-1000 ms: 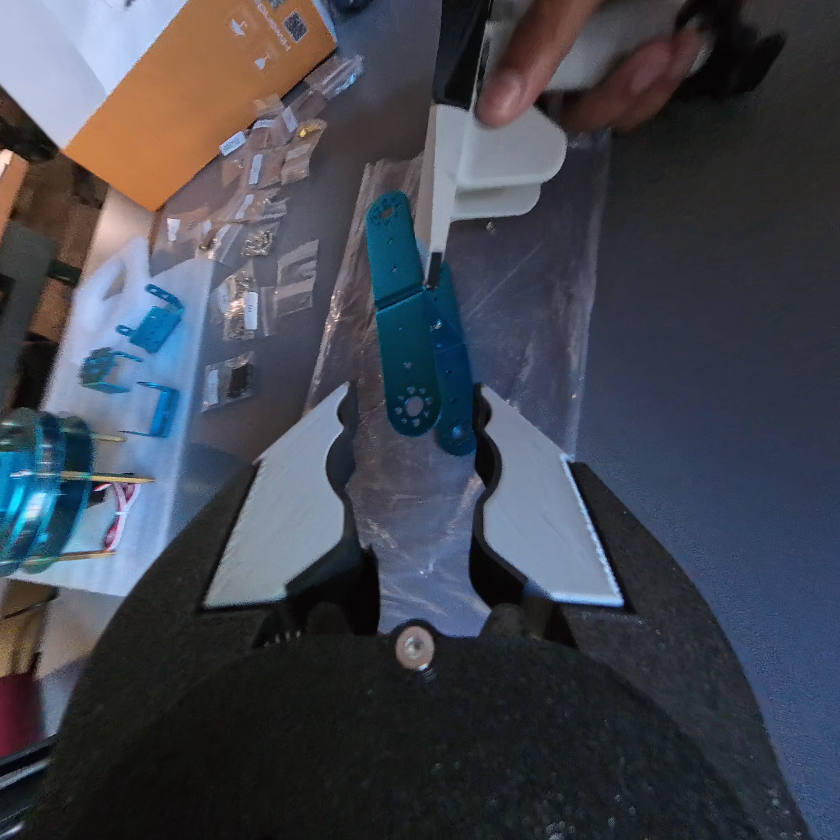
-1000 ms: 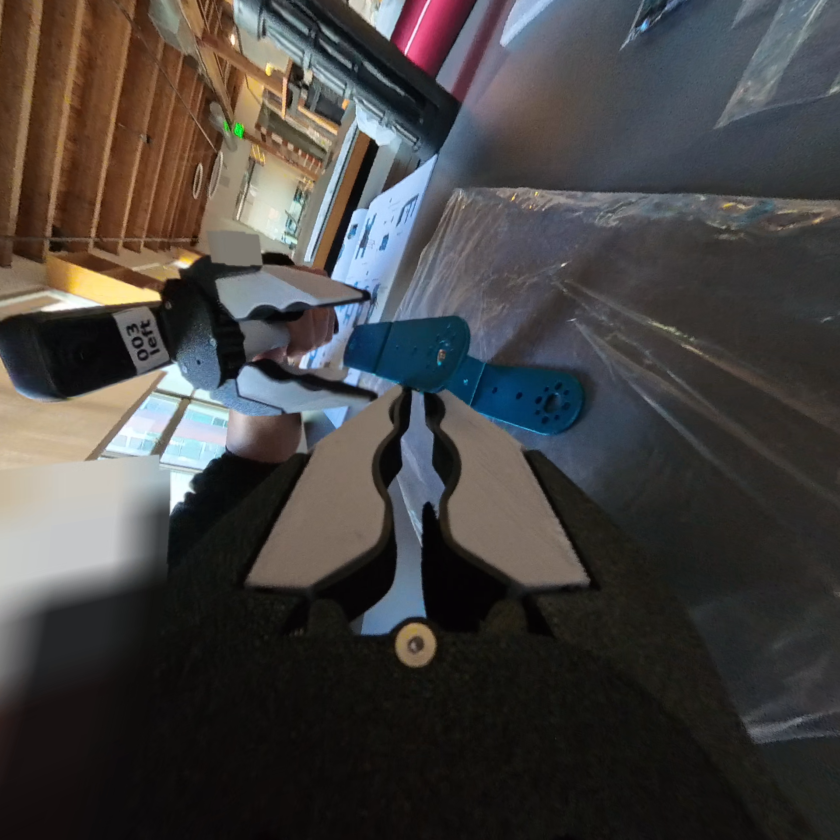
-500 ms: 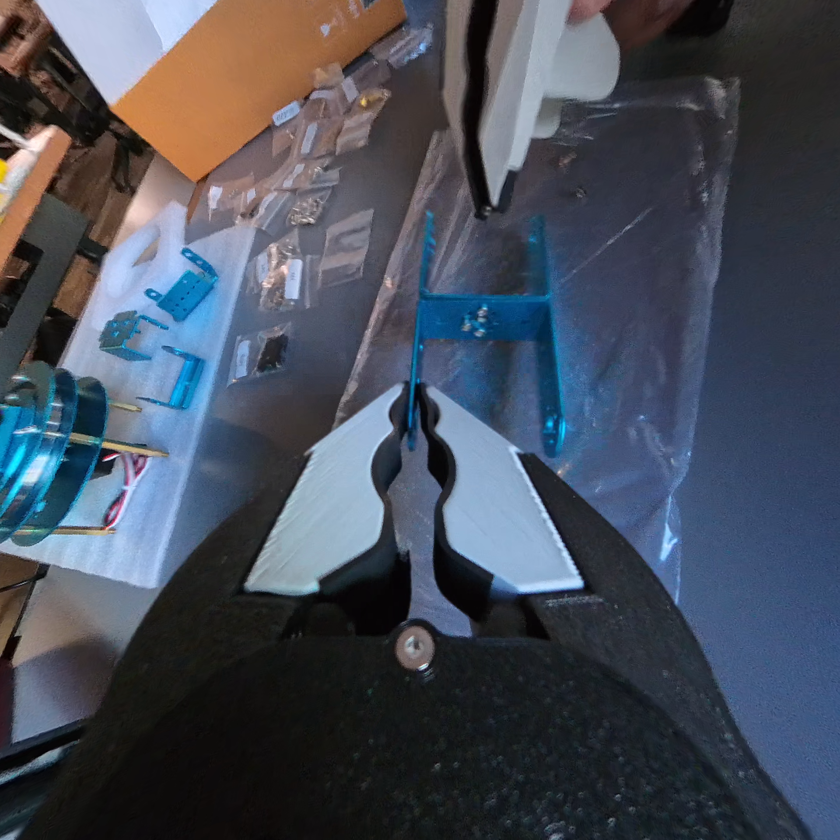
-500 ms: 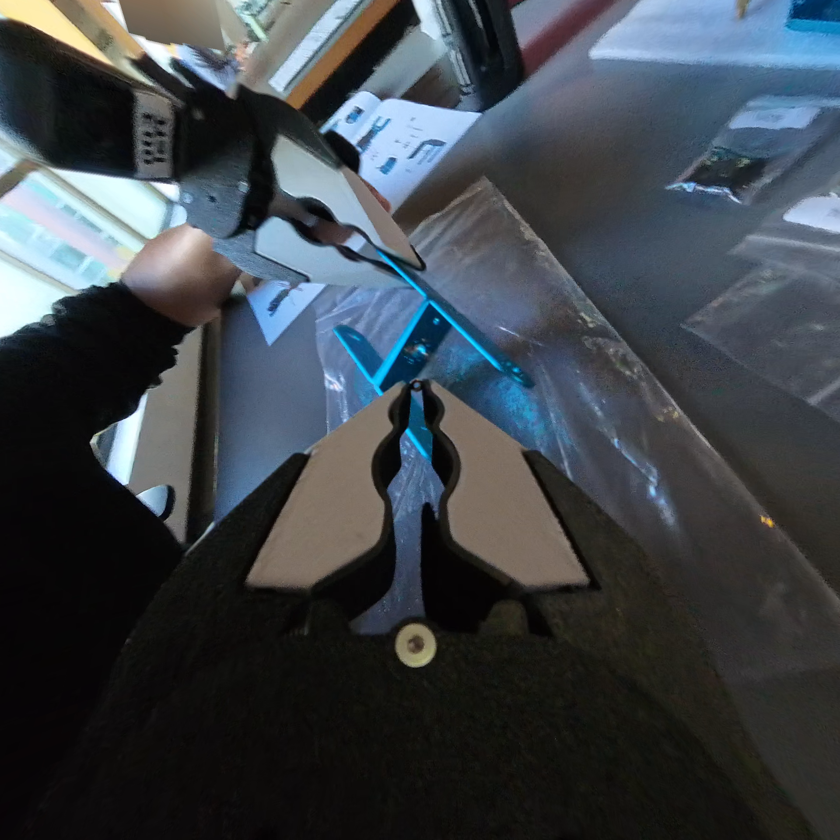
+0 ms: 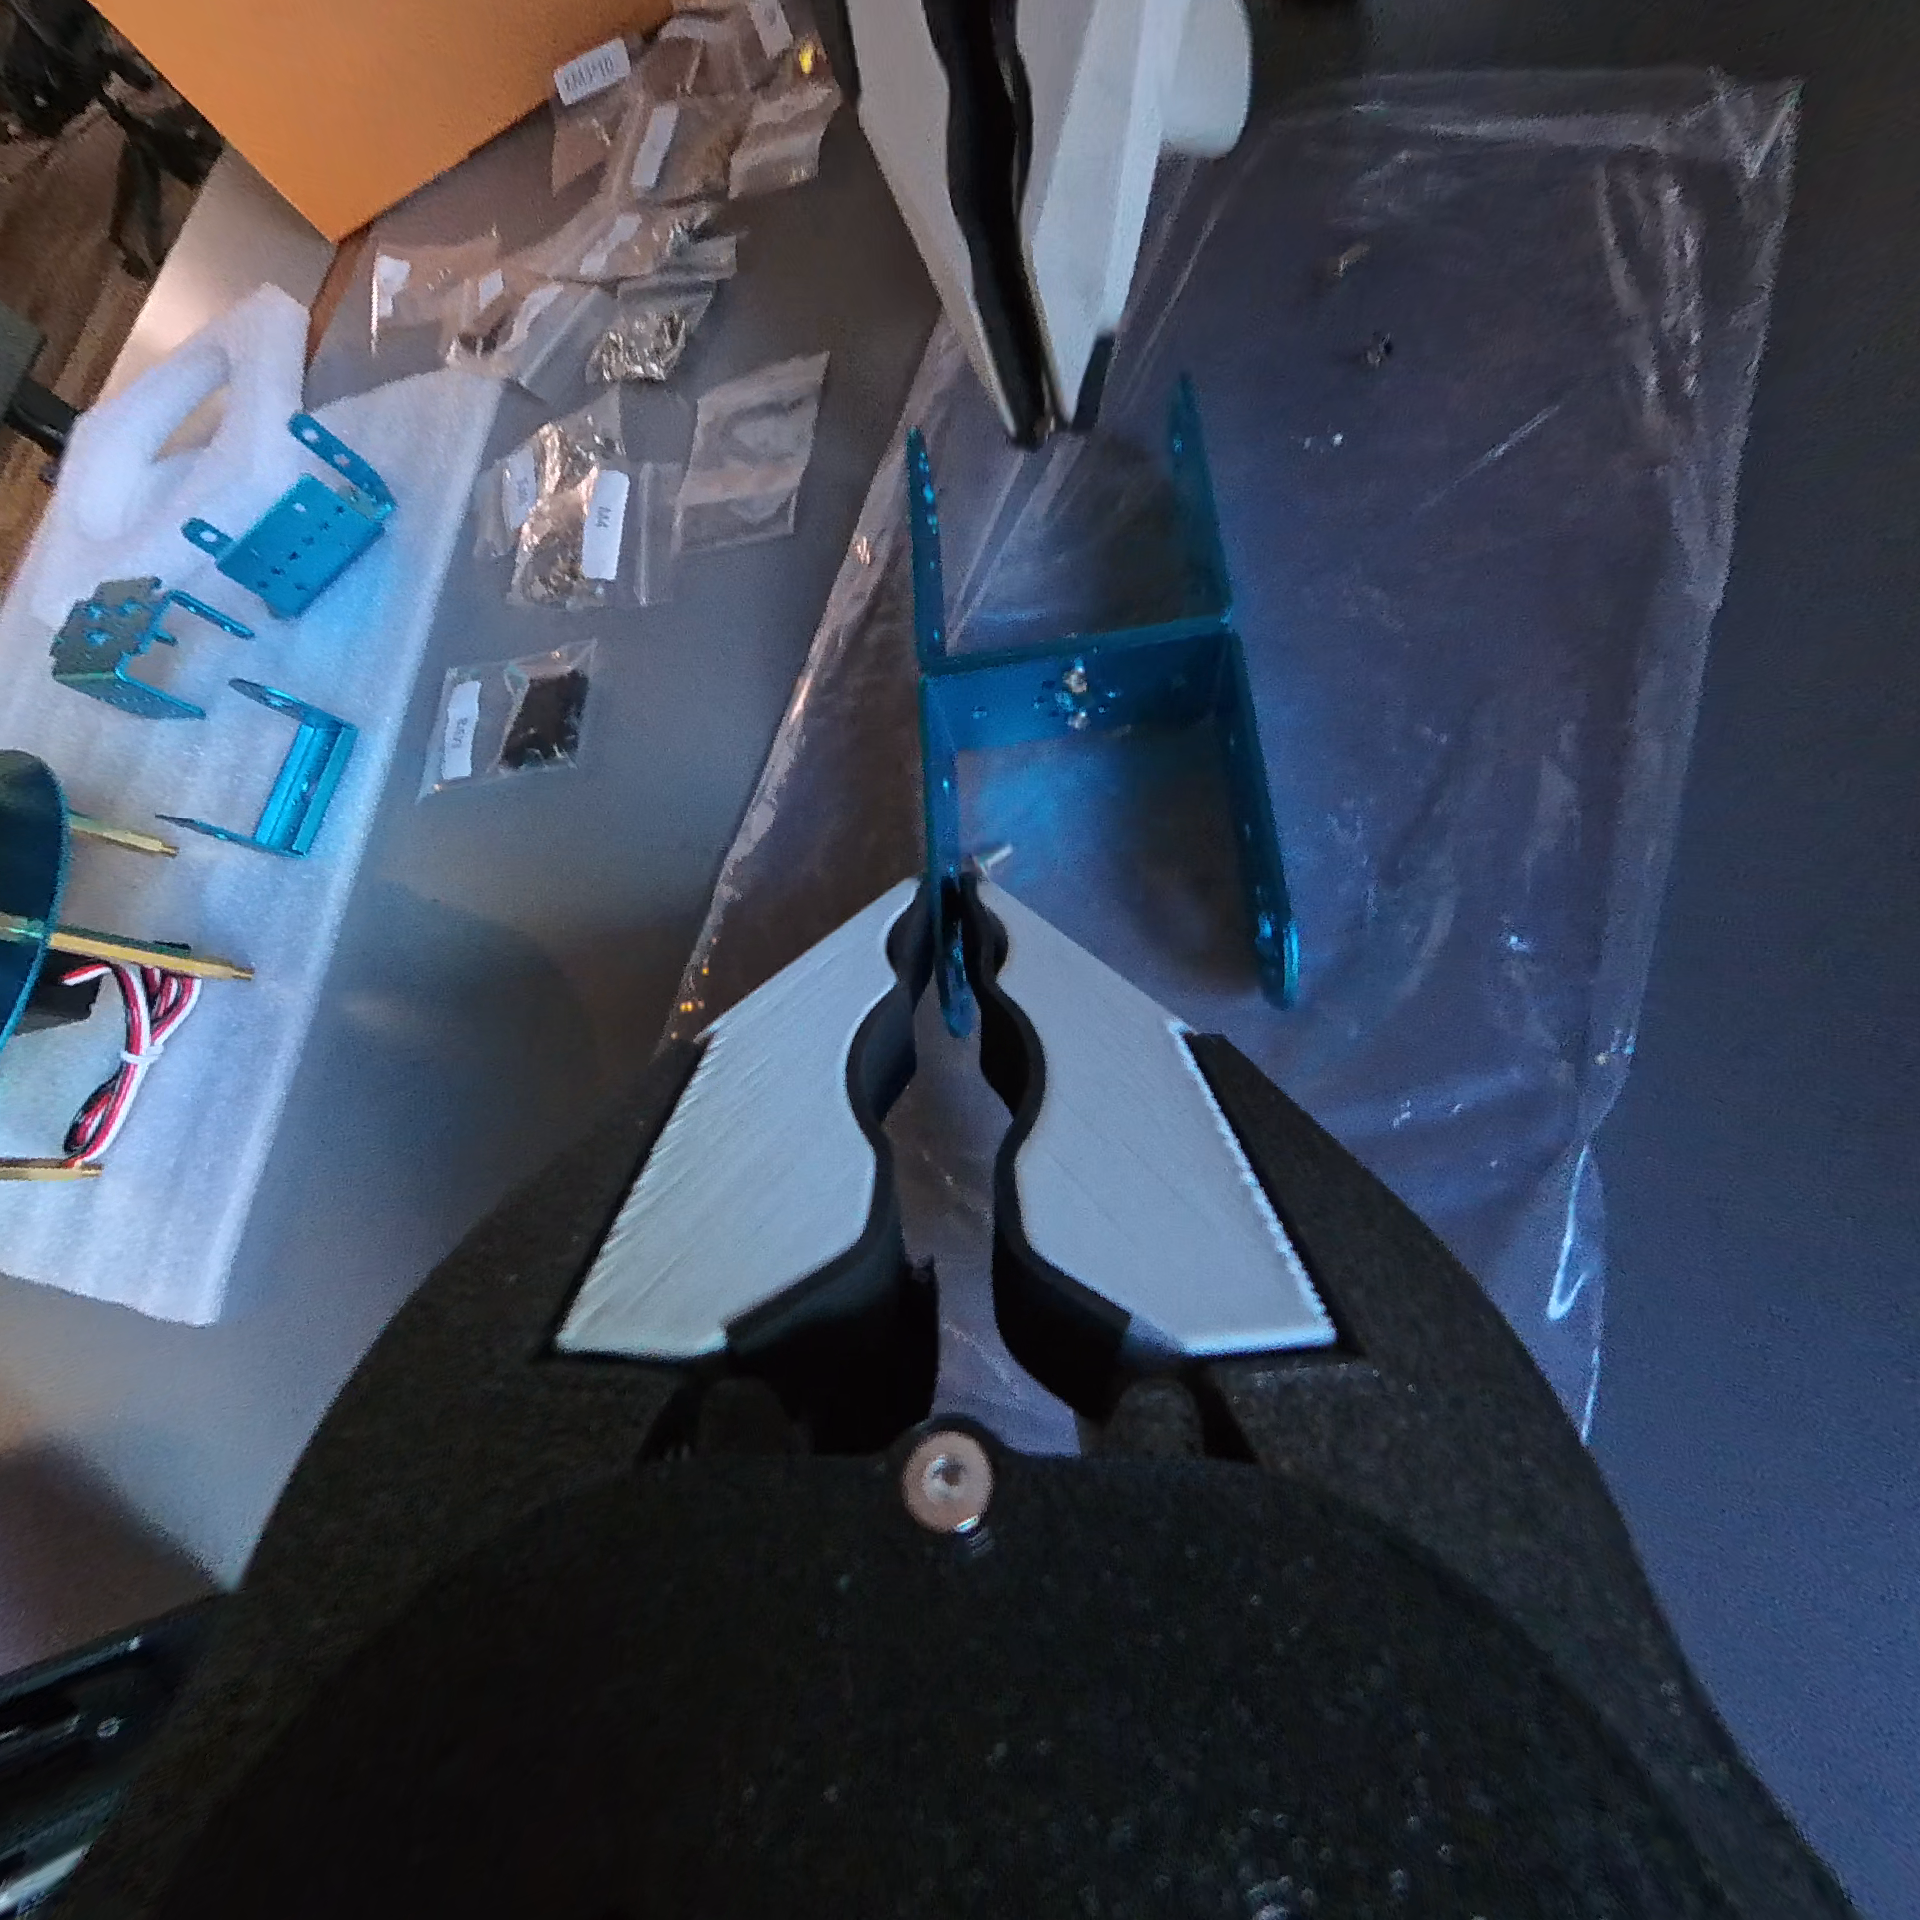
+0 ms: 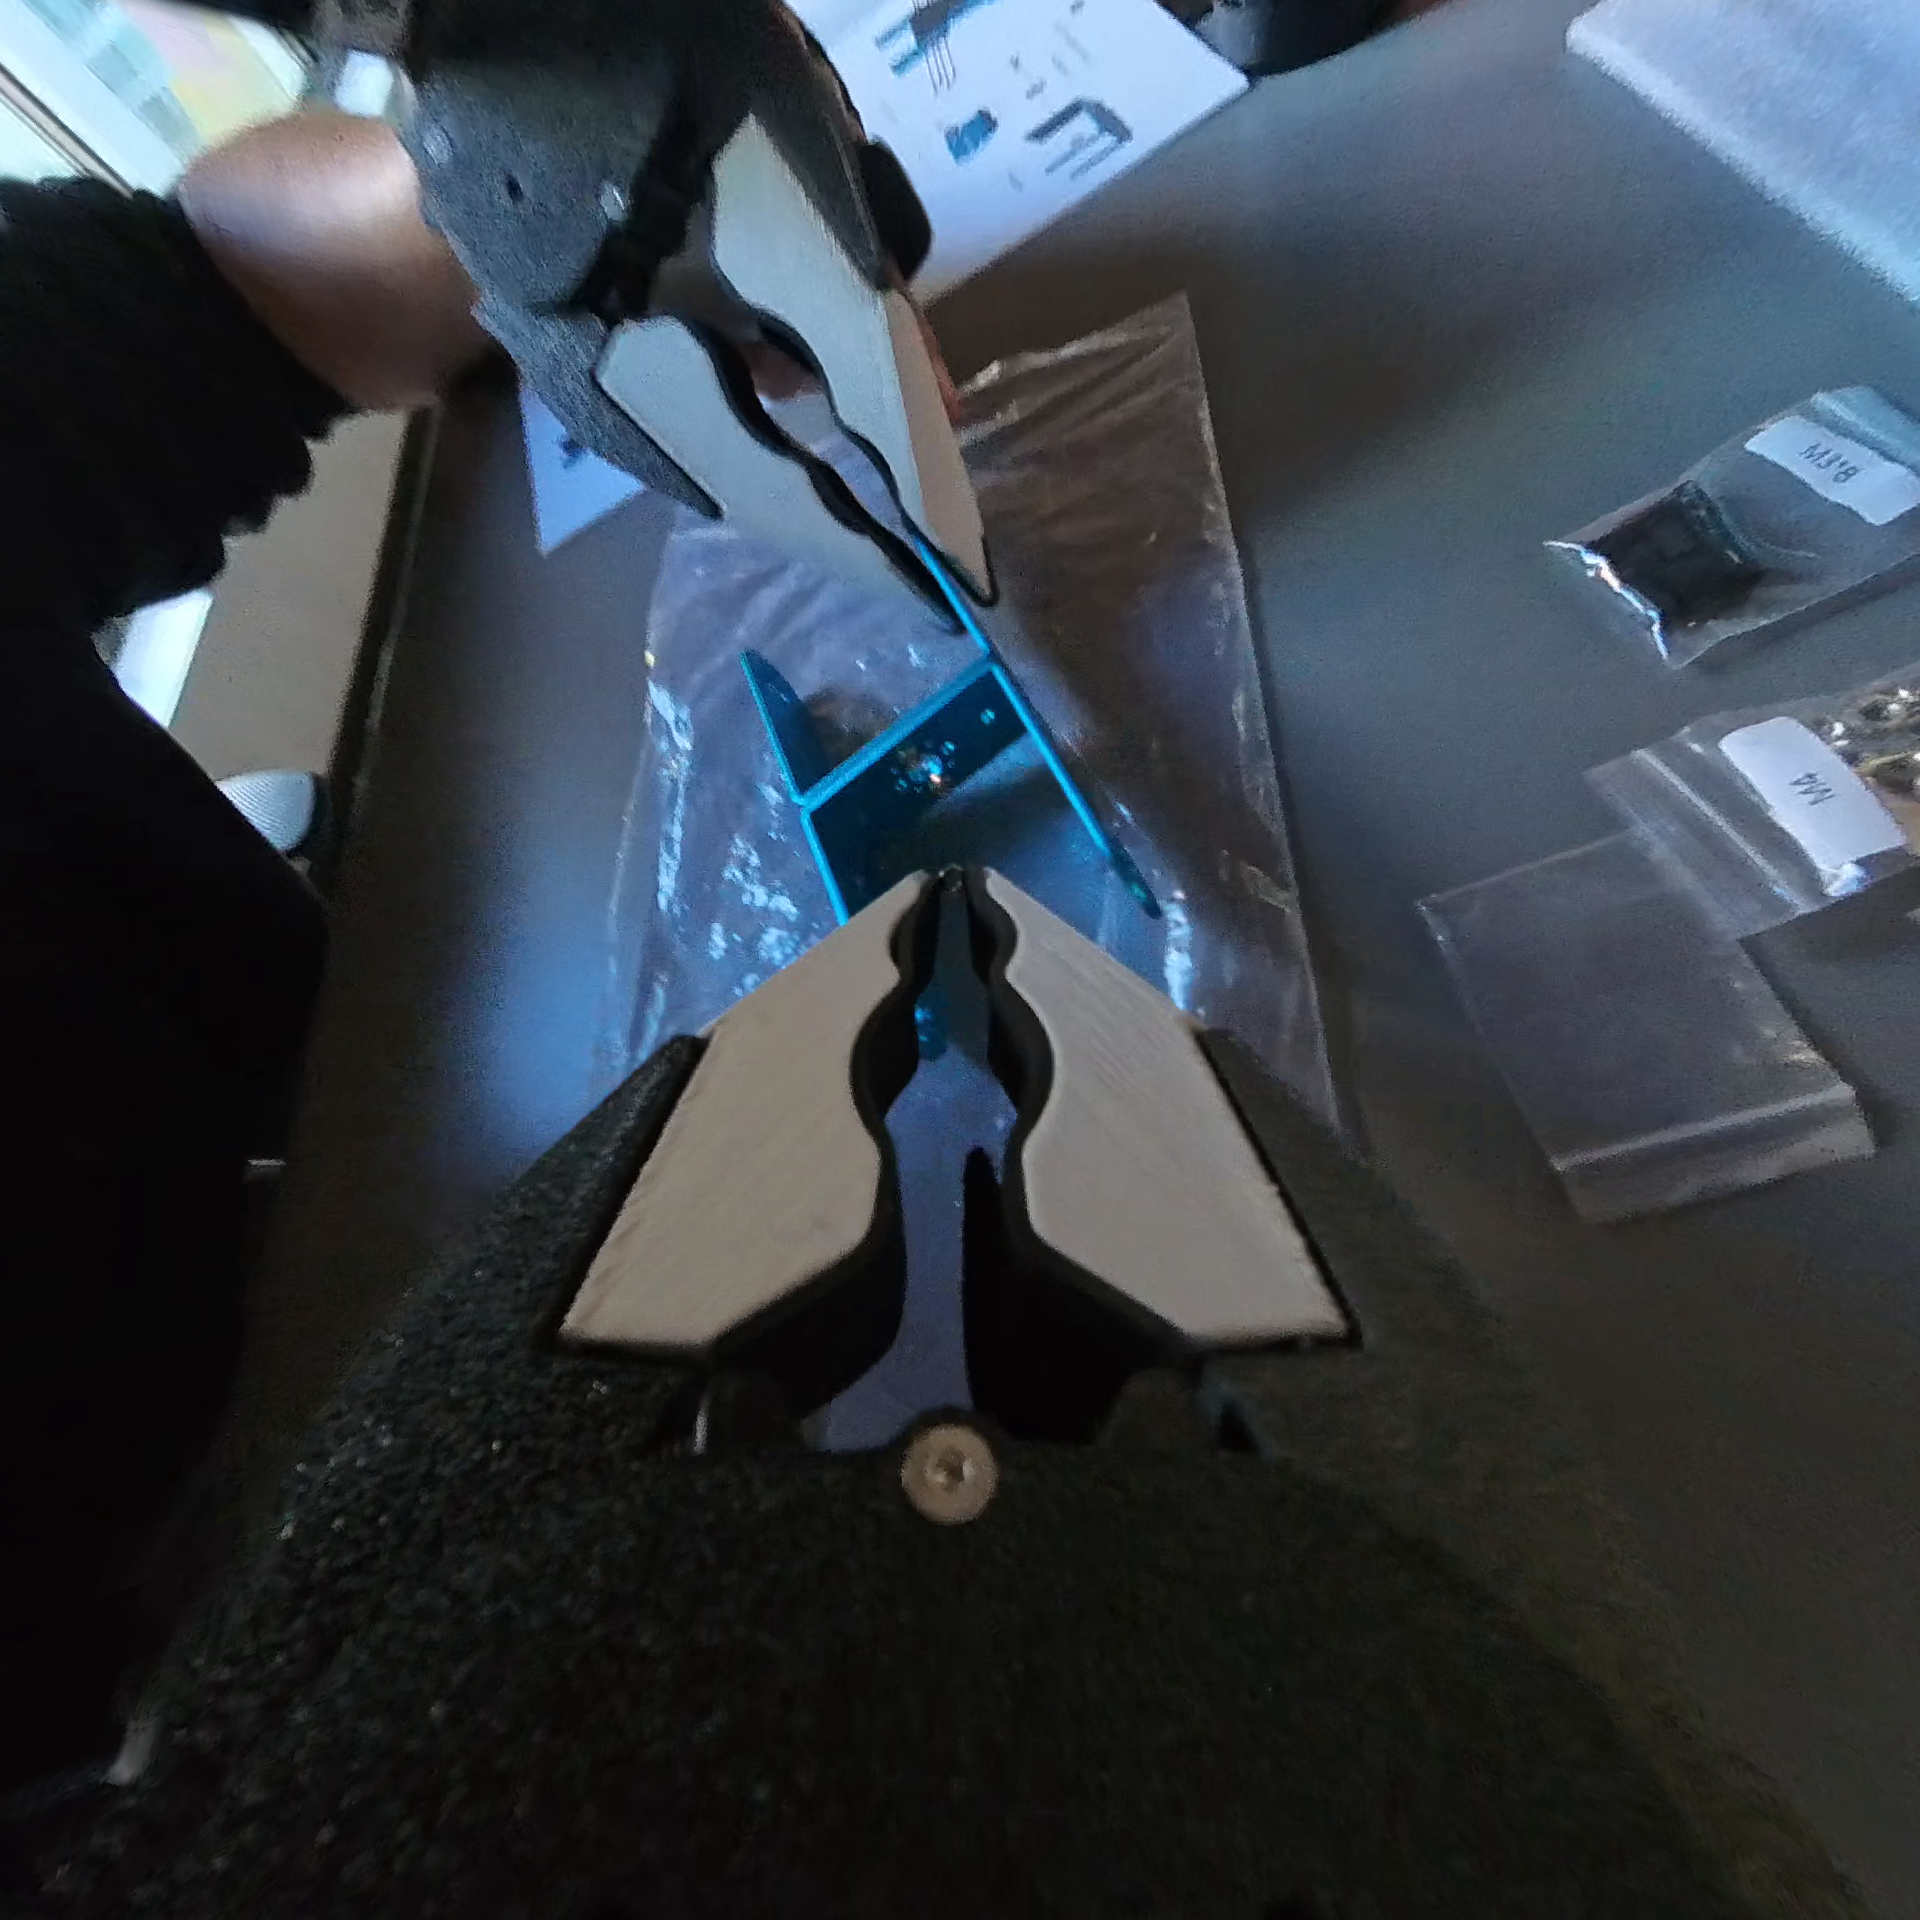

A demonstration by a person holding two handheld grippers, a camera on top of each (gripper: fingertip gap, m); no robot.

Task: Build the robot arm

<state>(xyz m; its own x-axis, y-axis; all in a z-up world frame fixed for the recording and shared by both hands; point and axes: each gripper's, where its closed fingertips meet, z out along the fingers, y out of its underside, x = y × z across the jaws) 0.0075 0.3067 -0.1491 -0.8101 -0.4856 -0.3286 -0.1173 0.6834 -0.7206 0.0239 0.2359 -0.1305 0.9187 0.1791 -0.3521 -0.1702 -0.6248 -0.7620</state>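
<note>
Left wrist view: the left gripper (image 5: 954, 904) has its jaws closed on one arm of a blue H-shaped metal bracket (image 5: 1081, 691), held over a clear plastic bag (image 5: 1455, 623) on the grey worktop (image 5: 1849, 727). Small parts bags (image 5: 582, 520) lie left.

Right wrist view: the right gripper (image 6: 951, 883) clamps the bracket's (image 6: 914, 764) opposite end.

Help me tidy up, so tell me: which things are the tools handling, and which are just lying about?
Handled: blue bracket, gripped by the left tool and right tool, one leg each.
Lying about: clear bag beneath it, small blue brackets on white foam, hardware packets, orange box, printed sheet.
</note>
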